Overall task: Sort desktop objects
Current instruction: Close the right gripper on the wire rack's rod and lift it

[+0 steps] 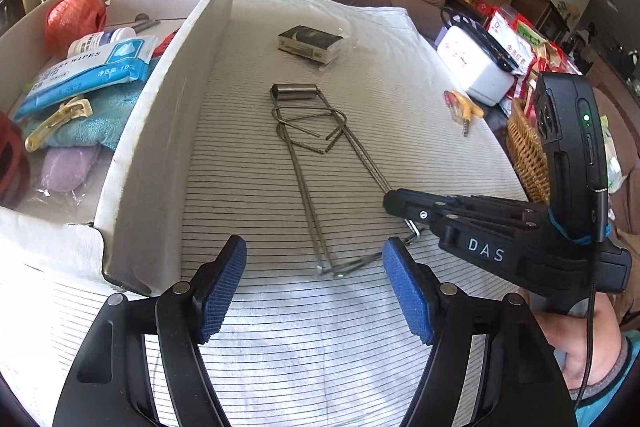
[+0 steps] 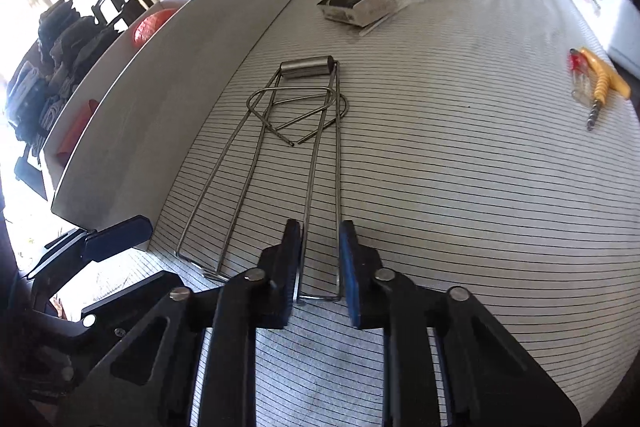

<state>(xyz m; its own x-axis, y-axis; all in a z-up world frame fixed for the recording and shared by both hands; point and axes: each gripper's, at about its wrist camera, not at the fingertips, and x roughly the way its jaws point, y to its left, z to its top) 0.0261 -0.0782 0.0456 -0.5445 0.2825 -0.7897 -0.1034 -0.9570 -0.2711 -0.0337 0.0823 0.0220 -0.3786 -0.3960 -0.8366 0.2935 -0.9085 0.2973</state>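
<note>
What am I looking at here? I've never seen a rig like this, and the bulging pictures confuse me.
A person holds two hand grippers, each with a wide-angle camera looking along its jaws. One picture is from the left gripper, jaws open and empty; the other from the right gripper, closed on the near end of metal wire tongs. The striped cloth also bears a small dark box and a yellow-handled corkscrew. The white cardboard box alongside holds wipes and a towel.

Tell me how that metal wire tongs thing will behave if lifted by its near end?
The wire tongs are long, thin rods, so probably light but springy. The metal cylinder at the far end may make it droop. The right gripper has closed on one loop only, so it may swing.
</note>
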